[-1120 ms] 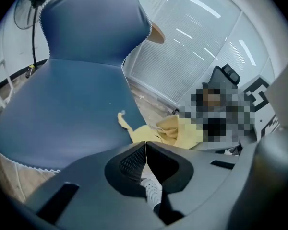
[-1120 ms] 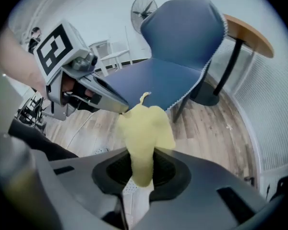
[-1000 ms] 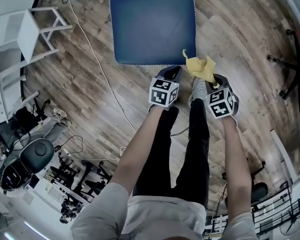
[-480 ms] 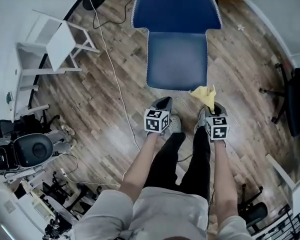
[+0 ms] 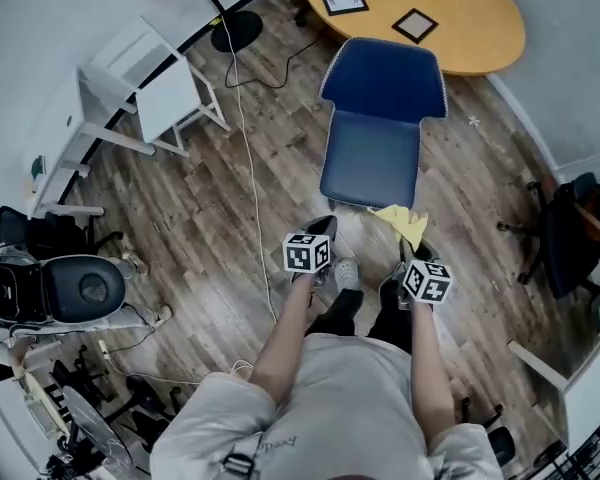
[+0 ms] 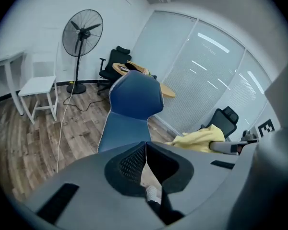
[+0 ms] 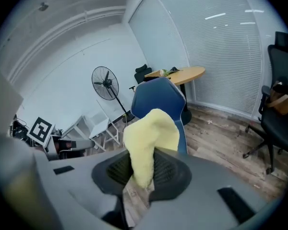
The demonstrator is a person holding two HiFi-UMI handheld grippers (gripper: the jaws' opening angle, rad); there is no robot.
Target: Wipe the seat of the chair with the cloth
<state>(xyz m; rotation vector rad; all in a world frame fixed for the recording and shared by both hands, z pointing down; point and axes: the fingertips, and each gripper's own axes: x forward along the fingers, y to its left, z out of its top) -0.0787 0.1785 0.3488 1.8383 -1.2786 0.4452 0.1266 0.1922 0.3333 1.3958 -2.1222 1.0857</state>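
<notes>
Now clamping yellow cloth in right claw, holding left claw closed and empty, standing near blue chair.

The view has drawn back: the chair, earlier only a seat filling 12 o'clock, now shows whole and smaller, with a round counter and a fan base newly in sight beyond it; the left gripper and the right gripper with its cloth have dropped toward 6 o'clock

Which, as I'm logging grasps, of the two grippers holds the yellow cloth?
The right gripper: its jaws are shut on the yellow cloth. The left gripper has its jaws shut with nothing between them.
</notes>
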